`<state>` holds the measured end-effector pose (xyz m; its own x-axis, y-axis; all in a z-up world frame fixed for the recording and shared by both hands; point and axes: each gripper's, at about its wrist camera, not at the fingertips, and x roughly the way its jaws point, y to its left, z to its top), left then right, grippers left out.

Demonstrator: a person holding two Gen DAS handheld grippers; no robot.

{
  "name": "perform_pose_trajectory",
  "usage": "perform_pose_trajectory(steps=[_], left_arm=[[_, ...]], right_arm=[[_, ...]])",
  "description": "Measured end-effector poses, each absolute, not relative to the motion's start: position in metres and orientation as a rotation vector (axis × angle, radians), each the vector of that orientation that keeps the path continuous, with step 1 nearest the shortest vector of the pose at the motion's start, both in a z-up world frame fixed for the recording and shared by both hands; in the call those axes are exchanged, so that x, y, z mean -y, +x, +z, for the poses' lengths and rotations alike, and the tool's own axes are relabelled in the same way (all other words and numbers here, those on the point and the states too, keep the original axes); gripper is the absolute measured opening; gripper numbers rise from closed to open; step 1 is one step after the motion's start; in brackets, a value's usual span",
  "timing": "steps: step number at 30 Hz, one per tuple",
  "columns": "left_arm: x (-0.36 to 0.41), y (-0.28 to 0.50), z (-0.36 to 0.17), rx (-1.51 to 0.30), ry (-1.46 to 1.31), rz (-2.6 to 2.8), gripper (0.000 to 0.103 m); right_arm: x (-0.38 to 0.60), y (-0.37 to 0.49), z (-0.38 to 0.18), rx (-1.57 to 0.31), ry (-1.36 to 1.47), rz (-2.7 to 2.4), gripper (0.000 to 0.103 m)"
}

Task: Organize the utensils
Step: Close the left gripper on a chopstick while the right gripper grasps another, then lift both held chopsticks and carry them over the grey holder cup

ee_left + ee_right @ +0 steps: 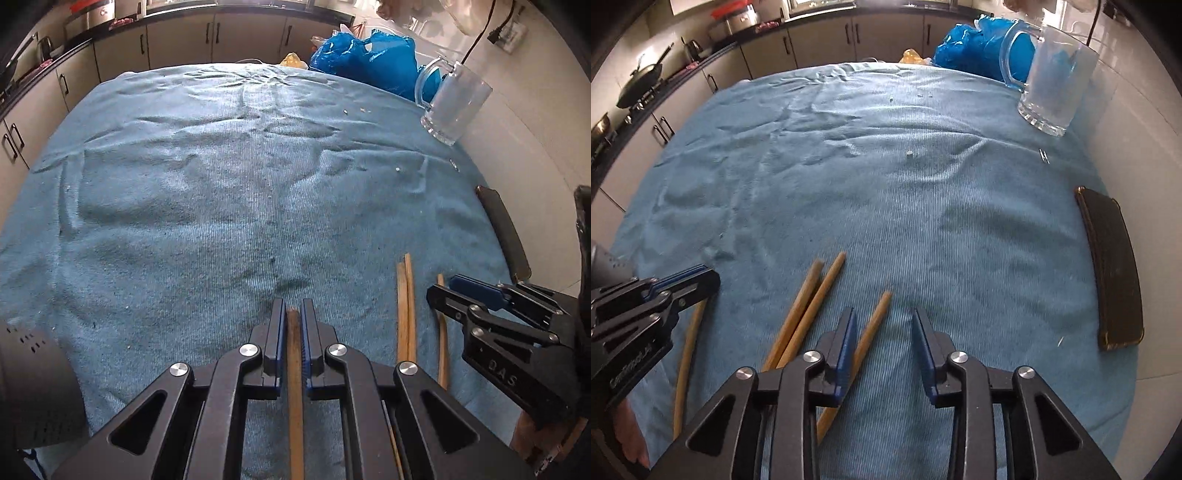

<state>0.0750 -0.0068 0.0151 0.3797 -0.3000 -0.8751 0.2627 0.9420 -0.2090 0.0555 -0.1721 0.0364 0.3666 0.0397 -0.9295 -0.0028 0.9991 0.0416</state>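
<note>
Left wrist view: our left gripper (293, 314) pinches one chopstick (294, 369); right gripper (884, 317) gapes wide w/ another chopstick (871, 325) btwn fingers.

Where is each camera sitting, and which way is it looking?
Left wrist: sits on the left gripper, looking along its fingers, shut on a chopstick; right gripper at the right edge.
Right wrist: sits on the right gripper, open over a loose chopstick.
Both share the blue cloth, glass mug.
</note>
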Motion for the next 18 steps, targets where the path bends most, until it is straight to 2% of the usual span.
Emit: perform_pose_trajectory(steps=[3,4,8,12,18], left_arm=[[0.007,0.074,0.015,-1.12,-0.032,-0.366,0.007],[0.007,0.073,0.015,-1.116,-0.028,-0.368,0.007],[0.006,0.073,0.016,-1.121,-0.03,-0.375,0.007],[-0.008,0.062,0.026,-1.104,-0.103,-0.376,0.007],[-0.024,0.026,0.069,-0.992,-0.175,-0.408,0.007]], right_arm=[[0.167,0.065,0.037,-1.215,0.019,0.028,0.022],[0.165,0.067,0.037,-1.218,0.013,0.032,0.014],[0.155,0.069,0.038,-1.199,-0.022,0.045,0.006],[0.166,0.061,0.043,-1.161,0.121,0.097,0.005],[0.182,0.014,0.093,-0.956,0.199,0.122,0.005]])
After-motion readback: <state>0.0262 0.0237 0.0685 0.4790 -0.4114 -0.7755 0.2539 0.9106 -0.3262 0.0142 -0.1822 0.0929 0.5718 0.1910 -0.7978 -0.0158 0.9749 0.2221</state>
